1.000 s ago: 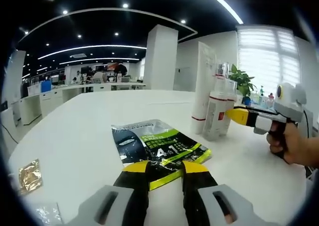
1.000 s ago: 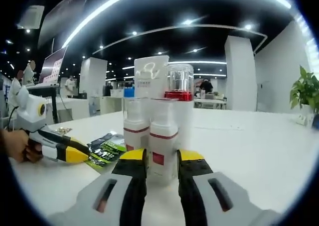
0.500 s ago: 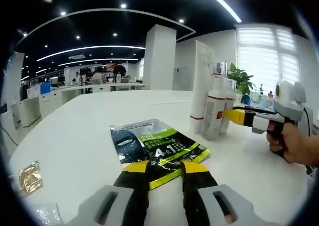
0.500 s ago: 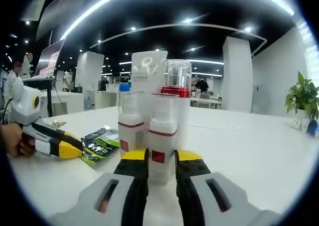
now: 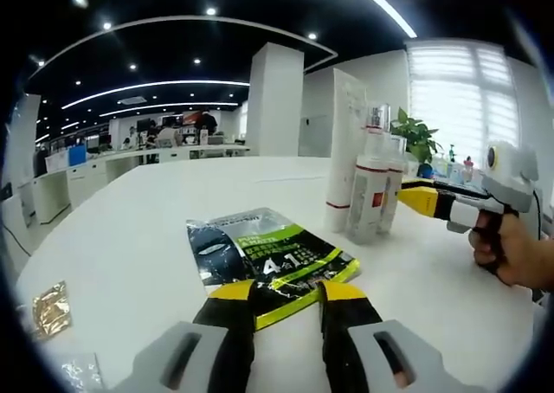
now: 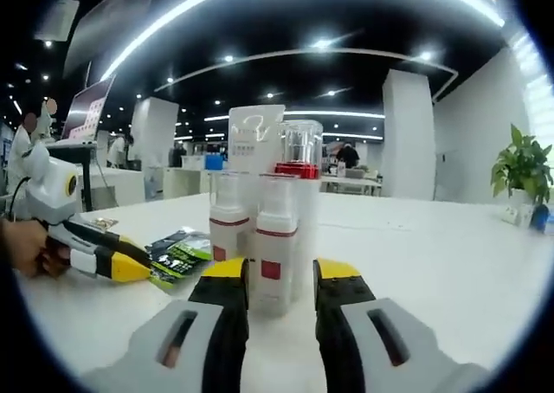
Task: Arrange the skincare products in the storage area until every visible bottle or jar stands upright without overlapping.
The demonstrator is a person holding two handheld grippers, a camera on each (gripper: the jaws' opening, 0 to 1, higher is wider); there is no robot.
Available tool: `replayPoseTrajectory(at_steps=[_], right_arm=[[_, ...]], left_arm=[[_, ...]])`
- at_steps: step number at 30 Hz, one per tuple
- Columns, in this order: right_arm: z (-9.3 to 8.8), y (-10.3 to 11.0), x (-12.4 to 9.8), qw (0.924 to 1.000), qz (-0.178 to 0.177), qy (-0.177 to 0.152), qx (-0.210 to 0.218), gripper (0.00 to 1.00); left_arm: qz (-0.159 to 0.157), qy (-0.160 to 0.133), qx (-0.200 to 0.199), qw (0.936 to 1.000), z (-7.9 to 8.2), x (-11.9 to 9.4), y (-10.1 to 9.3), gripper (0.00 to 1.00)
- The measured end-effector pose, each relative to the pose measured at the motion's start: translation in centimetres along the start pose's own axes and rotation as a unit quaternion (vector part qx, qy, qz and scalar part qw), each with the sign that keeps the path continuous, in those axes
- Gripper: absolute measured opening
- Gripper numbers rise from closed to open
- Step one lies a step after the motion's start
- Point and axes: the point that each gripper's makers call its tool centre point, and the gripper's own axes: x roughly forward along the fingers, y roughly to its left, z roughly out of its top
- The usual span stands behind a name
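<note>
Two clear-capped white bottles (image 6: 260, 254) upright beside tall box (image 6: 255, 151), right gripper (image 6: 280, 280) slightly parted around front bottle, contact unclear, left gripper (image 5: 283, 296) apart over glossy flat sachet (image 5: 264, 259), holding nothing.

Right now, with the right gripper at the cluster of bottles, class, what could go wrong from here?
1. The bottles stand tightly packed, upright. The right gripper has its jaws on either side of the front bottle; pulling or nudging it could topple its neighbours.
2. The tall white box behind them looks top-heavy and might fall if bumped.
3. The left gripper rests at the green sachet; dragging it could slide it towards the bottles.
</note>
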Motion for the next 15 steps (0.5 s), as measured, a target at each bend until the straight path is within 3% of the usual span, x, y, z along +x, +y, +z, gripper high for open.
replayPoseTrajectory(at_steps=[3, 5, 8, 12, 15], right_arm=[[0.9, 0.1, -0.9, 0.9996, 0.001, -0.027, -0.006, 0.27], [2.2, -0.1, -1.4, 0.9979, 0.000, -0.064, -0.006, 0.23], [2.5, -0.4, -1.8, 0.9971, -0.003, -0.076, 0.003, 0.19], [3.4, 1.0, -2.4, 0.9946, 0.025, -0.099, -0.015, 0.11], [3.8, 1.6, -2.4, 0.9930, 0.041, -0.111, -0.003, 0.12]], left_arm=[[-0.005, -0.003, -0.002, 1.0000, 0.2, -0.1, -0.2, 0.36], [-0.016, -0.002, -0.007, 0.9998, 0.3, -0.3, -0.5, 0.41], [-0.027, -0.022, 0.008, 0.9994, 1.1, -0.9, -1.0, 0.45], [-0.040, -0.032, 0.048, 0.9975, 1.8, -3.0, -1.2, 0.51], [-0.027, -0.021, 0.078, 0.9964, 1.9, -5.4, 0.6, 0.56]])
